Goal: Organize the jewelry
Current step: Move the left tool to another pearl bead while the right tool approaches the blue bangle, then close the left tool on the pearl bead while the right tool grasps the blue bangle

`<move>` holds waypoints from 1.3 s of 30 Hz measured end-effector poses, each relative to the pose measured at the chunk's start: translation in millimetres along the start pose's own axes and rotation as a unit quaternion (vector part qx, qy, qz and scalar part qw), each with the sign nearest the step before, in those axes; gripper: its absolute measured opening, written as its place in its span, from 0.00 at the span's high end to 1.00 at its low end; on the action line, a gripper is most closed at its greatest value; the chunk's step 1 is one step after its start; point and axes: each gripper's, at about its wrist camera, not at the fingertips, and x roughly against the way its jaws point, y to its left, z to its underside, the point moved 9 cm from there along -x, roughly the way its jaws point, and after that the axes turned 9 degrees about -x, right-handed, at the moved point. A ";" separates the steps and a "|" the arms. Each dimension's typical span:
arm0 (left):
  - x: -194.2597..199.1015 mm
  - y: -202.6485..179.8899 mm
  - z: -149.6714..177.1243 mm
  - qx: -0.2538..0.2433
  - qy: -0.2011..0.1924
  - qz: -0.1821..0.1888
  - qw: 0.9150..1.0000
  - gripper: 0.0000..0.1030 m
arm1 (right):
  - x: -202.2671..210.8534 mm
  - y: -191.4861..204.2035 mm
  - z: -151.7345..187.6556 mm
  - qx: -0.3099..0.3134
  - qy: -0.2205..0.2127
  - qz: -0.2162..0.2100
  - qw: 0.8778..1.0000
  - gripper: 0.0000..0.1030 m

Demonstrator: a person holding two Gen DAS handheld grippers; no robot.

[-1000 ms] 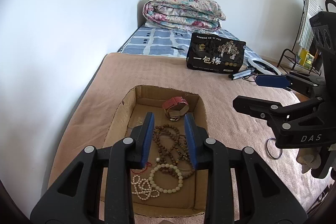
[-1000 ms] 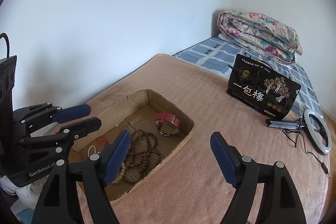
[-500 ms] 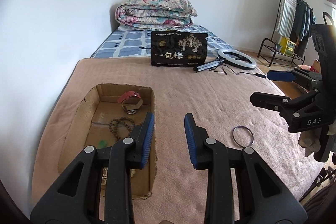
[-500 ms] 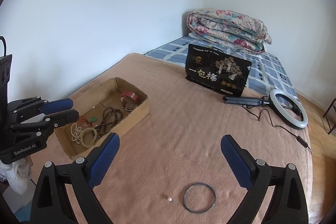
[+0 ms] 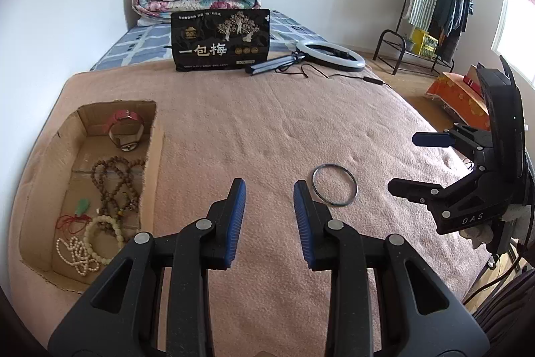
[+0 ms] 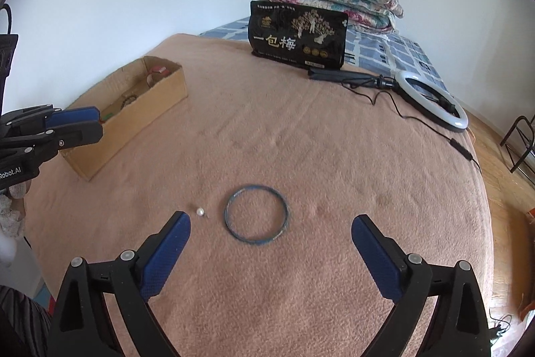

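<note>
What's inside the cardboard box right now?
In the cardboard box: a pink-strapped watch, brown bead strands, a green pendant on red cord, a pale bead bracelet and a pearl strand. Its near wall hides the nearest floor strip.

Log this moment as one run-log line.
left hand-held gripper: empty, over blanket | right hand-held gripper: open, empty | bangle, pearl: loose | box: beads, watch

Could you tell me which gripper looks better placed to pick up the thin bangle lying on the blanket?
Probably the right gripper: its wide-open jaws frame the bangle, while the left gripper sits beside it.
</note>
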 end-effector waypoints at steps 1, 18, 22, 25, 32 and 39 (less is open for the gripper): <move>-4.7 -3.3 2.7 -0.004 0.005 0.002 1.000 0.72 | -3.2 -1.4 4.3 0.001 0.005 -0.001 1.000 0.05; -60.5 -39.6 31.1 -0.035 0.058 0.048 0.997 0.72 | -69.7 0.8 28.3 0.020 0.041 -0.015 0.999 0.05; -69.2 -43.8 35.3 -0.041 0.064 0.057 0.995 0.72 | -80.1 1.5 27.7 0.018 0.044 -0.022 0.999 0.05; -75.8 -45.6 37.2 -0.044 0.069 0.062 0.995 0.72 | -86.3 2.6 29.3 0.025 0.048 -0.021 0.998 0.07; -89.1 -50.6 39.6 -0.062 0.077 0.066 0.993 0.72 | -94.5 2.3 27.4 0.032 0.048 -0.022 0.998 0.10; -101.3 -54.1 43.0 -0.080 0.087 0.062 0.991 0.80 | -99.8 -0.5 21.8 0.039 0.047 -0.027 0.998 0.17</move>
